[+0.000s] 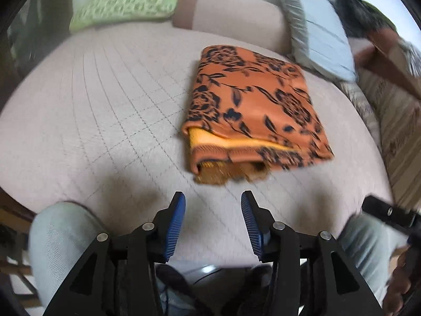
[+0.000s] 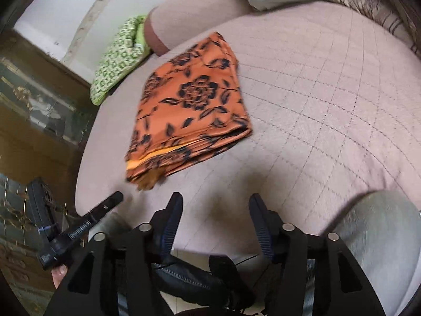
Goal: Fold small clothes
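Note:
An orange cloth with a black flower print (image 1: 252, 105) lies folded into a thick rectangle on the pale quilted bed; a yellow inner layer shows at its near edge. It also shows in the right wrist view (image 2: 189, 110). My left gripper (image 1: 213, 200) is open and empty, held back from the cloth's near edge. My right gripper (image 2: 215, 202) is open and empty, near the cloth's front corner. The left gripper's body (image 2: 79, 226) shows at the lower left of the right wrist view.
A green patterned pillow (image 1: 126, 2), a beige bolster (image 1: 231, 15) and a grey-white pillow (image 1: 315, 29) line the far side of the bed (image 1: 92, 105). A person (image 1: 381, 34) sits at the far right. My knees (image 1: 60, 237) flank the near edge. A wooden cabinet (image 2: 31, 105) stands left.

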The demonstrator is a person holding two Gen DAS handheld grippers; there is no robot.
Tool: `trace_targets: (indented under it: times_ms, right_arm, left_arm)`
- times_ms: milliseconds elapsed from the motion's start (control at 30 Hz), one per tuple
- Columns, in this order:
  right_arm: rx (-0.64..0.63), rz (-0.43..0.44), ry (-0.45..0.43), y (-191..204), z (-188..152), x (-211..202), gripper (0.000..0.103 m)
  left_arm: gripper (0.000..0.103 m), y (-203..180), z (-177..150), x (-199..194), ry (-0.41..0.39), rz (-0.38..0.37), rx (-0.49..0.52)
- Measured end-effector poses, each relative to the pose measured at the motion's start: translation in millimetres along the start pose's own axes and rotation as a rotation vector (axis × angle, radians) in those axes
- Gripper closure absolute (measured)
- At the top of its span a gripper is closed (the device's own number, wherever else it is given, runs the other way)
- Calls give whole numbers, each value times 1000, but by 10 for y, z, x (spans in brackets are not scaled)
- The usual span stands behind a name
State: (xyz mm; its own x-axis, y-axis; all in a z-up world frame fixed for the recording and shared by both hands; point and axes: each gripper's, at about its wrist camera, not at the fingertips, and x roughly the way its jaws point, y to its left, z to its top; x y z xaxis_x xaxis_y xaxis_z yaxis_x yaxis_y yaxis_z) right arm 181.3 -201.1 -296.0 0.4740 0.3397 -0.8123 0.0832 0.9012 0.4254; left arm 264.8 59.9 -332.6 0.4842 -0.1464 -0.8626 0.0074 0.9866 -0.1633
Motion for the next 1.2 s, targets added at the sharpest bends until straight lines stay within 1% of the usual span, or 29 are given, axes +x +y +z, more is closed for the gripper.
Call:
trace_targets:
  times_ms: [67,200,300,333,400,500,700,767,900,1000,1200]
  right_arm:
    - [-42,-30,-23,104,-76,-145,45]
    - [-113,-54,-64,399,-188,-395,39]
    - [-162,-65,-97,555,-255,-575,34]
    - [-181,-74,-118,623,-282,-666,34]
    - [-202,-94,-144,709,-315,-773,30]
    - [-221,-121,-171,819,-353,-937,28]
    - [-254,-143,-223,993,-410,-1156,25]
    - [-253,-153,-232,1016,-417,-1185,25]
    - [-247,-176,-259,1058,-431,-1292,25]
    - [-244,-180,-277,1083,-434,-1363,25]
    - [-262,-175,-302,1123,-488,-1481,25]
  left_arm:
    - [58,-79,-64,-216,-23,11,24]
    - [49,-167,-164,-672,-92,29,47]
    - [45,-207,-216,-967,-136,51,68]
    - [43,-214,-230,-1048,-149,59,72]
    - [41,-208,-266,-1232,-177,70,66]
    - [35,-180,-341,-1515,-226,81,44]
    - [34,-172,-435,-1813,-269,78,42]
    - [34,-171,-471,-1926,-298,83,43]
    - [34,-228,-529,-2109,-346,110,87]
    - [34,-267,-582,-2241,-378,124,100]
    - [34,-238,-641,-2407,-396,118,92]
